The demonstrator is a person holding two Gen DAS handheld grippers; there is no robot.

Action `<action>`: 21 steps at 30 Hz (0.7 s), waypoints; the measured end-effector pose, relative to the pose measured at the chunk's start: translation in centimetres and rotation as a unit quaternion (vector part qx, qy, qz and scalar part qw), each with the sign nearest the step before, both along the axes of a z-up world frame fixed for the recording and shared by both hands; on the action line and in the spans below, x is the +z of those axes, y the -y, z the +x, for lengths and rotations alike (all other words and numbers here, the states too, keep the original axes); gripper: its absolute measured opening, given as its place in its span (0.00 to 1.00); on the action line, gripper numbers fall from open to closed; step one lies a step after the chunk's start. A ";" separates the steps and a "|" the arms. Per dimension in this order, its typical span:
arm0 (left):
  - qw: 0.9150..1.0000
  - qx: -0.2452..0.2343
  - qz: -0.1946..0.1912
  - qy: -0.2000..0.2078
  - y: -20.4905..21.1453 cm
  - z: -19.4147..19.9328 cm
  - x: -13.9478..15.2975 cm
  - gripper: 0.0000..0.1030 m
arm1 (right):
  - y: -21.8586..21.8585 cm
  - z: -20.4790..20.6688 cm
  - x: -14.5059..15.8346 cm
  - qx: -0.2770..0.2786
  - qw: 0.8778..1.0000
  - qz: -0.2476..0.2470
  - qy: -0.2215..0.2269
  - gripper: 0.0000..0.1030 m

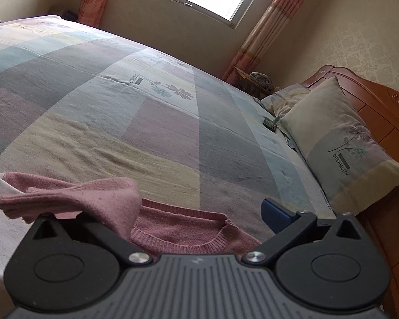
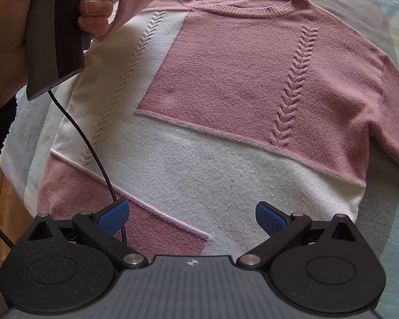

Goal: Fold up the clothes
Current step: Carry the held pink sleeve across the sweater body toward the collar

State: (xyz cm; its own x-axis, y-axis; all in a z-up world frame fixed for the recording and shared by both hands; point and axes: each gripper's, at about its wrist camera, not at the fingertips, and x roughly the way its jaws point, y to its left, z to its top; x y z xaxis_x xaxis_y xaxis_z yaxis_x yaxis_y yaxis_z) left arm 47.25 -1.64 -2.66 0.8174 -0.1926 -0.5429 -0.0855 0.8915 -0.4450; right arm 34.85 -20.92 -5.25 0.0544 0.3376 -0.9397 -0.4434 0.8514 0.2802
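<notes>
1. The left claw (image 1: 157, 212) stands wide, its right blue pad showing. The pink sleeve (image 1: 93, 199) drapes over its left finger and hides that pad, so I cannot tell whether anything pinches the cloth; it seems only to hang there.
2. The right claw (image 2: 191, 216) is spread wide and holds nothing, hovering above the hem of the sweater (image 2: 226, 93).
3. The sweater lies face up and flat on the bed (image 1: 146, 106), collar away from the right claw, its other sleeve stretched out sideways.
4. The left hand (image 2: 18, 26) grips its tool above the sweater's shoulder, the lifted sleeve beside the fingers.
5. To do this fold well, I would lay the sleeve straight across the chest, keep the shoulder line square and smooth the knit, minding the trailing cable (image 2: 93, 146).
6. No container shows; only a pillow (image 1: 345, 146) lies at the headboard.
</notes>
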 end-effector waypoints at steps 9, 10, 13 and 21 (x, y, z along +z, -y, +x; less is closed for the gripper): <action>1.000 -0.025 0.003 -0.005 1.5 0.4 -0.4 0.99 | 0.1 -0.2 -0.1 -0.001 1.000 -0.002 -0.009 1.00; 1.000 -0.027 0.001 -0.002 1.6 0.5 -0.2 0.99 | 0.1 -0.3 -0.2 -0.002 1.000 -0.002 -0.010 1.00; 0.999 -0.039 0.007 0.004 2.3 0.9 0.2 0.99 | 0.0 -0.4 -0.4 -0.004 1.000 -0.001 -0.014 1.00; 0.991 -0.108 0.073 -0.038 5.9 2.0 -2.7 0.99 | 0.2 -0.6 -0.8 -0.012 1.000 -0.003 -0.020 1.00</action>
